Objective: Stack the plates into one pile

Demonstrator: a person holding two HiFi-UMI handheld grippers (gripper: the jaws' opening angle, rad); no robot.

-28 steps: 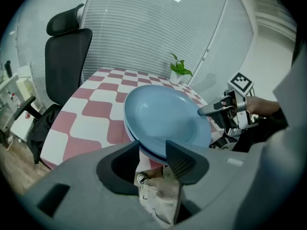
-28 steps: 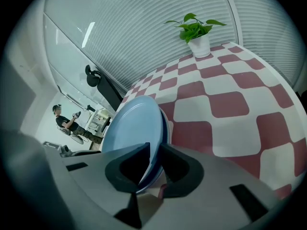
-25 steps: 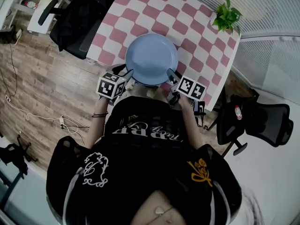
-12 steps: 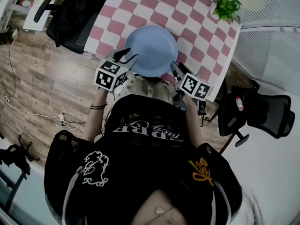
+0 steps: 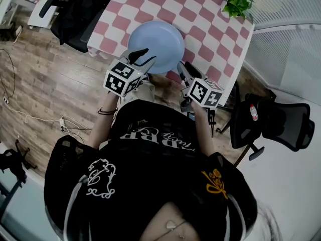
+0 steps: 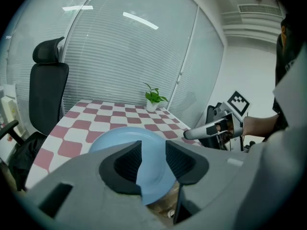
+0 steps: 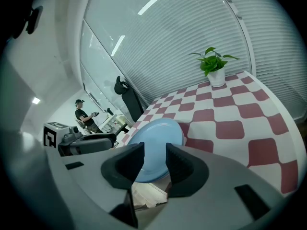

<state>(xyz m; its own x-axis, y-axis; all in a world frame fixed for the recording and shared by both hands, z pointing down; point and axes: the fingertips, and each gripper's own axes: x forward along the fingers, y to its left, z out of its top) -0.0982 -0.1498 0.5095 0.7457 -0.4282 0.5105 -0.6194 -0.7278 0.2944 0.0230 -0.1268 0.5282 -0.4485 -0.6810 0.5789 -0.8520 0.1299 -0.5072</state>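
**A:** Nearest first: what are the grippers doing?

**B:** The left gripper [image 6: 153, 153], at seven o'clock of the blue plate [image 5: 155, 44], has its fingers apart and holds nothing. The right gripper [image 7: 154, 155], at five o'clock, has just been opening its fingers wide and then easing them in. It is empty too.

**A:** And the plate?

**B:** It lies on the tabletop [image 5: 200, 24] at the near edge. I see no other plate as far as the plant [image 5: 235, 4] at one o'clock, so the stacking looks done.

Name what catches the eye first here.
A blue plate sits at the near edge of the pink checked table, with a potted plant at the far corner. The left gripper and right gripper hover at the plate's near rim, jaws apart and empty; the right's have just been closing.
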